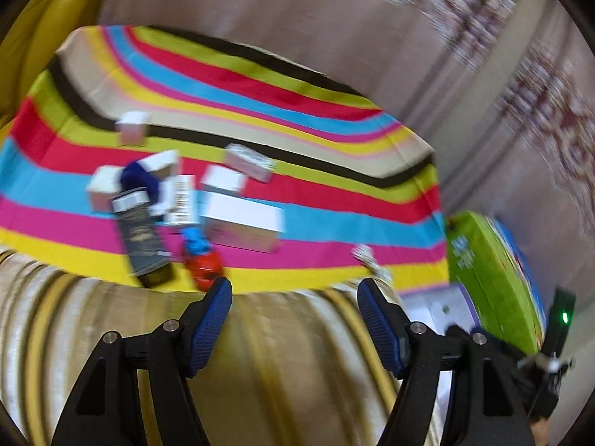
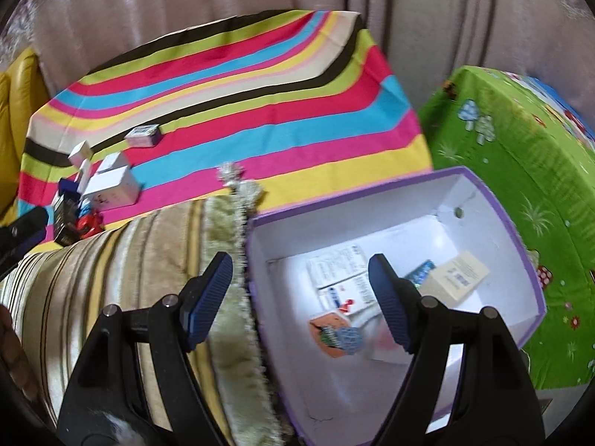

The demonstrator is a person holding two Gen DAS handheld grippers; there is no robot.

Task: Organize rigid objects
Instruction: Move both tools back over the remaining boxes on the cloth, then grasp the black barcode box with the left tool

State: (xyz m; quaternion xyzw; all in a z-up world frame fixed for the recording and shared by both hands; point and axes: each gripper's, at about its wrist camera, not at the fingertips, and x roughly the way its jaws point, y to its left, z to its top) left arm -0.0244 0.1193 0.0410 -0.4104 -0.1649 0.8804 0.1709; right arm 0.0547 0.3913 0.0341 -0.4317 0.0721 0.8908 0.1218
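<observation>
Both tongs stand spread with nothing between their pads: my left gripper (image 1: 294,290) hangs over a striped cushion (image 1: 260,353) at the near edge of the striped cloth (image 1: 334,219), and my right gripper (image 2: 300,265) hangs across the rim of the purple box (image 2: 494,200), one finger over the cushion and one over the box's white inside. On the cloth, left of my left tongs, the loose things lie in a cluster: several white cartons (image 1: 243,219), a dark box (image 1: 143,238) lying flat, a blue cap (image 1: 139,178) among the cartons and a red toy (image 1: 202,265) nearest the cushion; blur hides their finer detail. Inside the purple box I see a few cartons already lying on the floor, among them a tan one (image 2: 459,277) and an orange one (image 2: 331,334). A green lid (image 2: 520,171) lies just beside the box.
</observation>
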